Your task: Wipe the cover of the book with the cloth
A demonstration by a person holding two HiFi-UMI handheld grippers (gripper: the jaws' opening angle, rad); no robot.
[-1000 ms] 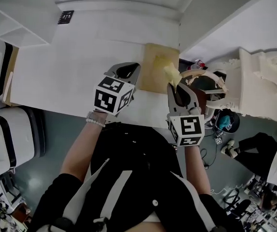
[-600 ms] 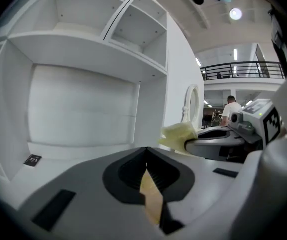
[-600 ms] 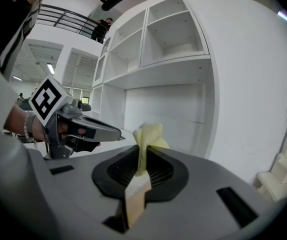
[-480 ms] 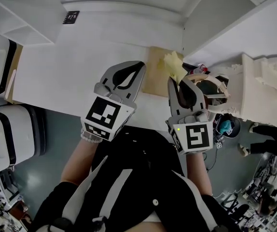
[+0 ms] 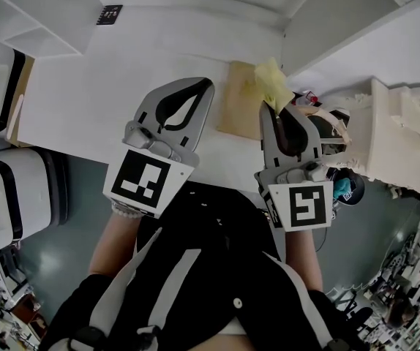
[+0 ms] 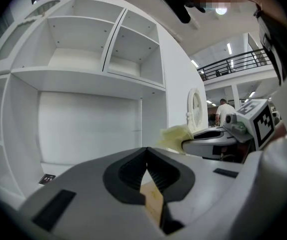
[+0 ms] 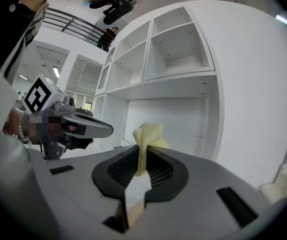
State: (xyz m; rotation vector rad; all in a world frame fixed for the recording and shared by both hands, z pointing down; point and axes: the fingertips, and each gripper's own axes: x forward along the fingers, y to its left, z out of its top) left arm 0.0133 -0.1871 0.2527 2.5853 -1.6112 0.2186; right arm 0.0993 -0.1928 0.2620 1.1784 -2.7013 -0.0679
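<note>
A tan-covered book lies flat on the white table, near its right end. My right gripper is shut on a pale yellow cloth that hangs in the air over the book's right part; the right gripper view shows the cloth pinched between the dark pads. My left gripper is shut with nothing in it, raised above the table just left of the book. In the left gripper view its jaws meet, and the cloth and the other gripper show at the right.
White shelving stands behind the table. White cases sit on the floor at the left. An ornate white piece and a round chair stand to the right of the table. A small marker tag lies at the table's back.
Both grippers have risen toward the camera and now look larger. The cloth has come up off the book with the right gripper.
</note>
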